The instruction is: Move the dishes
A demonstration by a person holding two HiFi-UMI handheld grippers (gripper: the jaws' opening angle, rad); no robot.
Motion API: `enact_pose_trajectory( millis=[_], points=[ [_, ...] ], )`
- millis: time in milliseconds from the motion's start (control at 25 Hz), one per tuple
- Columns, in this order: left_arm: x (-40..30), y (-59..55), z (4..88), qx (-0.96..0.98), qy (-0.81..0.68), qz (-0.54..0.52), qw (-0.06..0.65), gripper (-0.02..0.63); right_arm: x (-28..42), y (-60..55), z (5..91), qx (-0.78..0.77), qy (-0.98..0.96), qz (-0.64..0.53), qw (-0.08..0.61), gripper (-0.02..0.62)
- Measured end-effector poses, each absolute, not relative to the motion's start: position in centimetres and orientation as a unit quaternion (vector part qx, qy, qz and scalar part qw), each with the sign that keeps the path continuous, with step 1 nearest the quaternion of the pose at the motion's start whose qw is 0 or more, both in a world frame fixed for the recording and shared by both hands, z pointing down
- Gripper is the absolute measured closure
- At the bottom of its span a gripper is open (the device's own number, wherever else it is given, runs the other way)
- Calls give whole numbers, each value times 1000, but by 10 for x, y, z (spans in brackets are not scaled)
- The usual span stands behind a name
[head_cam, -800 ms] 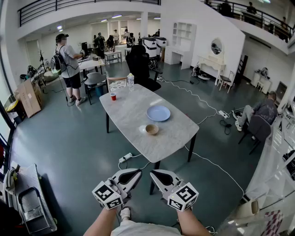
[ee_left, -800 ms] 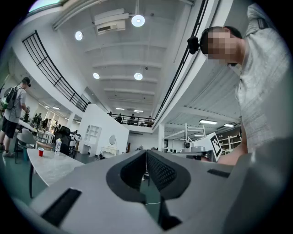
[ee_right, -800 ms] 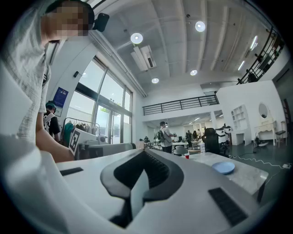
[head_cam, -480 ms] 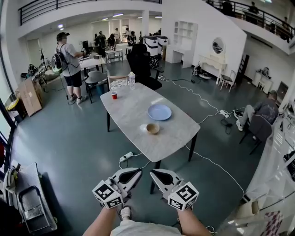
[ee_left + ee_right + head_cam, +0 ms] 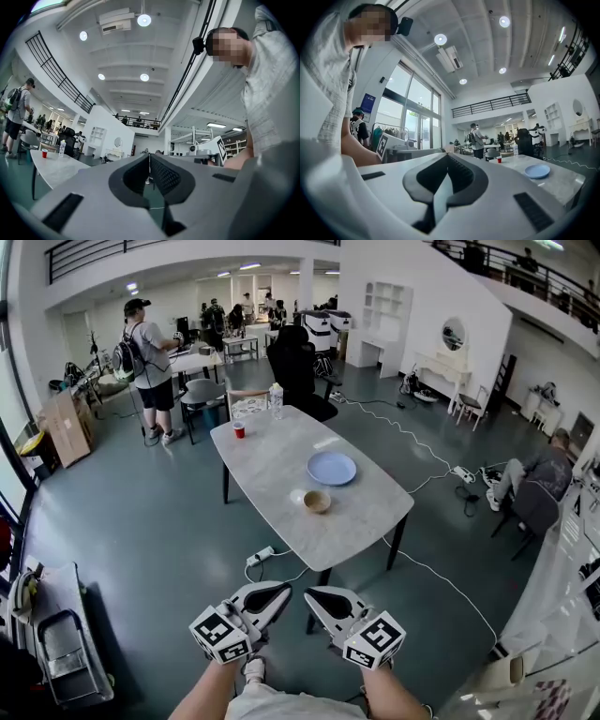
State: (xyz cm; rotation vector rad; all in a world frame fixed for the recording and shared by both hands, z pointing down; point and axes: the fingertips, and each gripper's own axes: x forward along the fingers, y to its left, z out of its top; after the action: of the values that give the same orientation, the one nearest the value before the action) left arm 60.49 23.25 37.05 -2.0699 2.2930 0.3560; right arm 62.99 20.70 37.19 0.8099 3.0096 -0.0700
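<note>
With fingers together and empty, the left gripper [image 5: 277, 590] and right gripper [image 5: 315, 595] hang near, well short of the far bench [image 5: 272, 451] carrying the blue plate [image 5: 332, 468] and bowl [image 5: 317, 502], apparently not yet within reach.

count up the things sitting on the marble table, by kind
blue plate: 1
tan bowl: 1
red cup: 1
bottle: 1
total: 4
</note>
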Motion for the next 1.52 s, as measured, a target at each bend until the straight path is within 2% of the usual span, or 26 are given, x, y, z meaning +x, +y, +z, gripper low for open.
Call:
enact_pose_trajectory(
  millis=[360,920,1520],
  points=[
    [548,247,379,-646,753,119,10,584,566,221,381,270,962,-34,-9,577],
    [360,268,378,-646,753,119,23,584,382,235,382,260,965,-31,-6,577],
    [221,263,387,-654,746,121,14,584,233,234,382,250,968,-17,-6,577]
  ],
)
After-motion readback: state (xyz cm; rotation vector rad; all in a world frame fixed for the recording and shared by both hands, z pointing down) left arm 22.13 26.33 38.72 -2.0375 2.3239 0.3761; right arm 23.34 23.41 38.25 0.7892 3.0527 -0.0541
